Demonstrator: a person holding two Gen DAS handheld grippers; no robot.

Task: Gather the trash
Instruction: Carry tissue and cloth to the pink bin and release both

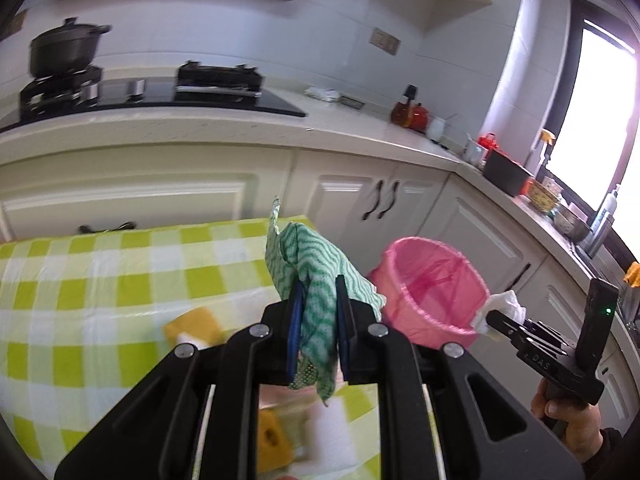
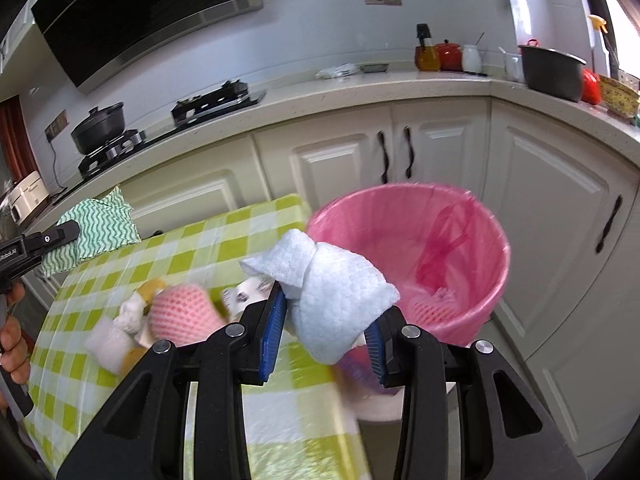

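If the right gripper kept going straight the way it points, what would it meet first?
Probably the pink-lined trash bin. The right gripper, shut on a white paper wad, points down toward the bin's open mouth with nothing visible between; depth is hard to judge through the fisheye.

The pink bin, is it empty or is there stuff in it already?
Not empty. In the right wrist view the pink bin has a pink foam net at the bottom; most of it is bare liner.

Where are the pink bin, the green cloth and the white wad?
pink bin [image 2: 496, 248], right wrist view, right rim.
green cloth [image 1: 316, 280], left wrist view, middle fold.
white wad [image 2: 336, 292], right wrist view, centre.
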